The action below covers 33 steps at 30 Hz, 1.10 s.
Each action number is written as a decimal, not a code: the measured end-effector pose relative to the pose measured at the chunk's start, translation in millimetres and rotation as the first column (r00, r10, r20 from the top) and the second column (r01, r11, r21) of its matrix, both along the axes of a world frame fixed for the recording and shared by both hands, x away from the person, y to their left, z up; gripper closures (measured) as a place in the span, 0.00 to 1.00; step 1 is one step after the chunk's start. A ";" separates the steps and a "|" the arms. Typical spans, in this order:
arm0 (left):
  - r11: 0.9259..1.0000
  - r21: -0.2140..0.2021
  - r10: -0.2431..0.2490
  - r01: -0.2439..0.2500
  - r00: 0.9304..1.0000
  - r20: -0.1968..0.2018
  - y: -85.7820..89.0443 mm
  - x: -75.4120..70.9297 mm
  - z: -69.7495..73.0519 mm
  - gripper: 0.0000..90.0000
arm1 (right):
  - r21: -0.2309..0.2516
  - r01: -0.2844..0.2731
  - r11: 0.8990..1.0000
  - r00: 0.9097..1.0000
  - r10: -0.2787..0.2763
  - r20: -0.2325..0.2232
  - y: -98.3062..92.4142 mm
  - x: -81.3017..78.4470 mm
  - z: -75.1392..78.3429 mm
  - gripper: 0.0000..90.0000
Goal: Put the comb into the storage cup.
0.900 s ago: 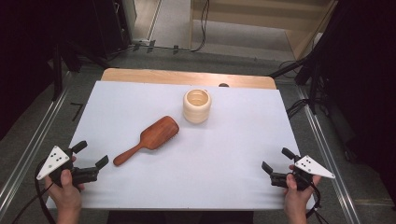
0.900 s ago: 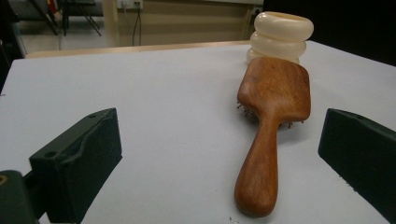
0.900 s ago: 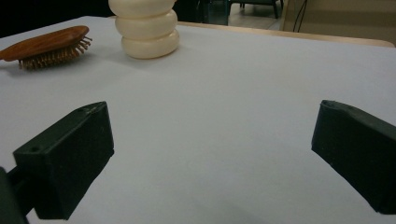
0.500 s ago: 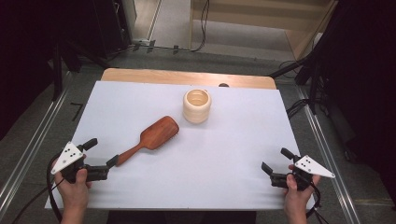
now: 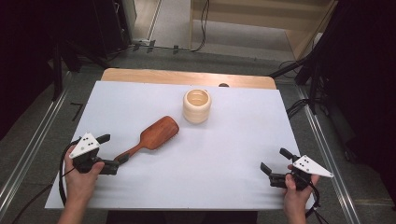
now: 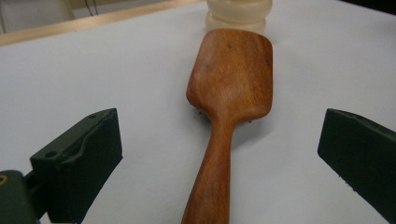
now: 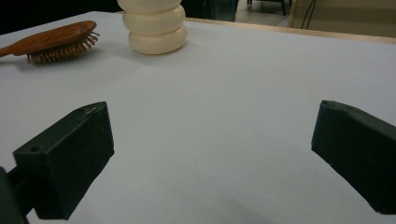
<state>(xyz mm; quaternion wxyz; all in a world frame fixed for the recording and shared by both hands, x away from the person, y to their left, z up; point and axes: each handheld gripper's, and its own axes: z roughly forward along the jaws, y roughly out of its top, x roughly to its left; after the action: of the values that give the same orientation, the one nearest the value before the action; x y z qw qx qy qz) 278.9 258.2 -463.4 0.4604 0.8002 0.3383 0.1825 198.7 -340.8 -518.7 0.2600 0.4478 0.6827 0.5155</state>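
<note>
Basically lined up for a grab on the reddish-brown wooden paddle hairbrush (image 5: 152, 137), lying bristles-down on the white table sheet (image 5: 224, 154), left of centre, handle angled toward the near-left corner. Left gripper (image 5: 113, 154) at that handle end, jaws spread wide either side, pads not touching the wood. Handy placement, since the slim handle points straight into the gap. Right gripper (image 5: 274, 164) parked near-right, jaws gaping, nothing between them. Cream ribbed round holder (image 5: 197, 105) standing upright just beyond the brush head, probably the drop-off spot.
</note>
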 end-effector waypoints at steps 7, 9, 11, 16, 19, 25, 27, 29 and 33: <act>0.993 0.102 -0.051 0.061 0.993 -0.103 -18.1 14.9 3.2 0.00 | -0.001 -0.004 1.000 1.000 0.004 -0.008 0.1 0.7 -0.2 0.00; 0.989 0.130 -0.055 0.071 0.991 -0.122 -22.5 18.7 3.4 0.00 | -0.001 -0.010 1.000 1.000 0.010 -0.006 0.6 1.3 -0.4 0.00; 0.985 0.152 -0.064 0.087 0.986 -0.152 -25.4 22.8 3.5 0.00 | -0.002 -0.013 1.000 1.000 0.013 -0.010 0.6 1.4 -0.3 0.00; 0.974 0.202 -0.060 0.103 0.976 -0.207 -31.7 29.0 2.1 0.00 | -0.003 -0.014 1.000 1.000 0.014 -0.011 0.6 1.8 -0.5 0.00; 0.969 0.223 -0.055 0.107 0.972 -0.230 -35.1 31.9 -0.1 0.03 | -0.006 -0.015 1.000 1.000 0.015 -0.013 0.9 1.8 -0.5 0.00; 0.962 0.259 -0.016 0.082 0.969 -0.245 -39.9 37.7 -1.4 0.07 | -0.005 -0.017 1.000 1.000 0.017 -0.016 1.1 1.6 -0.7 0.00; 0.959 0.275 0.001 0.069 0.969 -0.247 -41.7 39.3 -1.3 0.13 | -0.005 -0.019 1.000 1.000 0.019 -0.014 1.0 1.5 -0.6 0.00; 0.957 0.280 0.000 0.075 0.966 -0.260 -43.3 41.0 -2.1 0.15 | -0.004 -0.021 1.000 1.000 0.021 -0.014 1.2 1.8 -0.7 0.00; 0.948 0.305 0.001 0.089 0.960 -0.281 -47.7 43.4 -4.4 0.28 | -0.004 -0.023 1.000 1.000 0.023 -0.017 1.4 2.0 -0.8 0.00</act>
<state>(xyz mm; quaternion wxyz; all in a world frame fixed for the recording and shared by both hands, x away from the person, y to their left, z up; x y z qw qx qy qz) 322.3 210.5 -467.8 0.2788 0.8884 0.3480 0.1096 200.7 -339.4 -519.5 0.2493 0.4437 0.6911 0.5132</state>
